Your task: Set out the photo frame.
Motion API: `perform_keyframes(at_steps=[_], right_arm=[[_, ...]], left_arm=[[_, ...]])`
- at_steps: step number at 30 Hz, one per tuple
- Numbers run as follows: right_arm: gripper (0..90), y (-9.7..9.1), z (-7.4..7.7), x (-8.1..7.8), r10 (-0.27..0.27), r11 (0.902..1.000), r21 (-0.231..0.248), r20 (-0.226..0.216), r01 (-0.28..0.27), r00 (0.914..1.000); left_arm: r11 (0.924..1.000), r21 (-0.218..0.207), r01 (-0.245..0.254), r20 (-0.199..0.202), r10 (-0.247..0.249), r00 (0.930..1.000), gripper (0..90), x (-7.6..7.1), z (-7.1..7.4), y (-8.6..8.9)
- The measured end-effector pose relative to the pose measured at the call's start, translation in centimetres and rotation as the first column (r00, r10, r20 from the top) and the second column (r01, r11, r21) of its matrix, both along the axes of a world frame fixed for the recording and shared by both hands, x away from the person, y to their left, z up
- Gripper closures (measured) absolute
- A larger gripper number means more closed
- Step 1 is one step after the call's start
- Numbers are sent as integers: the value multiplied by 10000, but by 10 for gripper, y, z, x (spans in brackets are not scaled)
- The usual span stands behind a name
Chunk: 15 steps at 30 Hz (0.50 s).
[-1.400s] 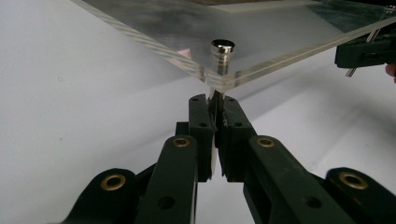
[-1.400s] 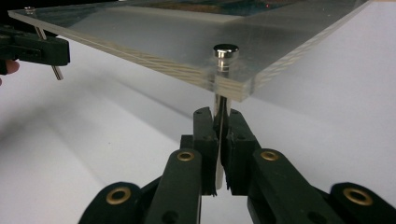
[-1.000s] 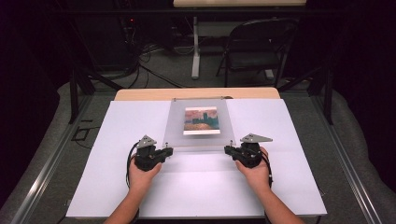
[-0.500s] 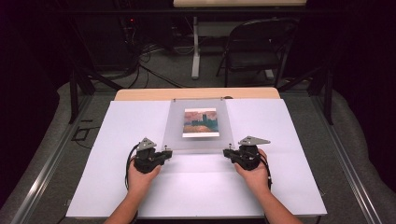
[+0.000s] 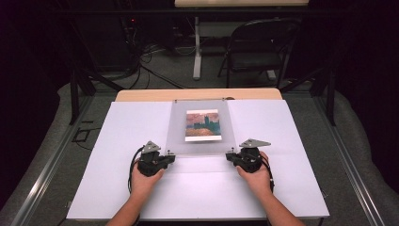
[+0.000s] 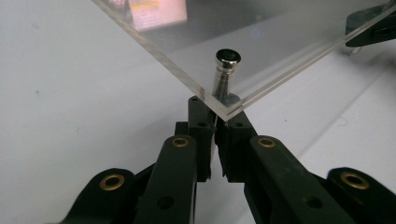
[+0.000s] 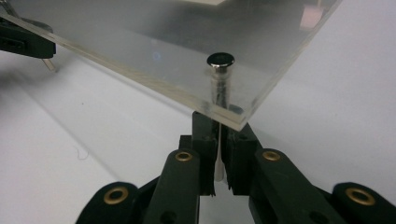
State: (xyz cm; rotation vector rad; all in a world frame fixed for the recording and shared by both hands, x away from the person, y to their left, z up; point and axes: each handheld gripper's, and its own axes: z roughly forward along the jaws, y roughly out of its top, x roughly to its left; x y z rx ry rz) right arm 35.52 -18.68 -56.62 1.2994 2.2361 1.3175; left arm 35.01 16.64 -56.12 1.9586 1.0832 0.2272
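A clear acrylic plate (image 5: pixel 200 147) lies on the white tabletop (image 5: pixel 122 141) with a small landscape picture (image 5: pixel 203 125) under it. Each near corner carries a metal post (image 6: pixel 227 70) (image 7: pixel 219 79) with a round cap. My left gripper (image 5: pixel 173 156) (image 6: pixel 217 109) is at the near left corner, its jaws pressed together just under the plate (image 6: pixel 280 37), at the post's lower end. My right gripper (image 5: pixel 228 155) (image 7: pixel 218 123) mirrors this at the near right corner of the plate (image 7: pixel 140 46), with only a thin slit between its jaws. The jaw tips are hidden under the plate's corners.
A wooden table edge (image 5: pixel 197 94) shows beyond the white sheet. Behind it stand a folding chair (image 5: pixel 261 47) and cables on the floor (image 5: pixel 150 56). Metal rails (image 5: pixel 47 165) run along both sides of the table.
Both grippers sit slightly nearer to me than a second ago. The plate and the picture look the same.
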Motion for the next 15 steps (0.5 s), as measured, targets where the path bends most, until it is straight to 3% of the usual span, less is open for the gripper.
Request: perform_keyframes(at_steps=[2, 15], right_arm=[[836, 0, -3, 0, -43, 10000, -33, -159, 42, 9999], [806, 0, -3, -1, -185, 9998, 50, -186, 186, 9997]], left_arm=[[10000, -49, -31, -30, 31, 10000, 841, 0, -1, 0], [9997, -202, -148, -52, 147, 9999, 819, 0, -1, 0]])
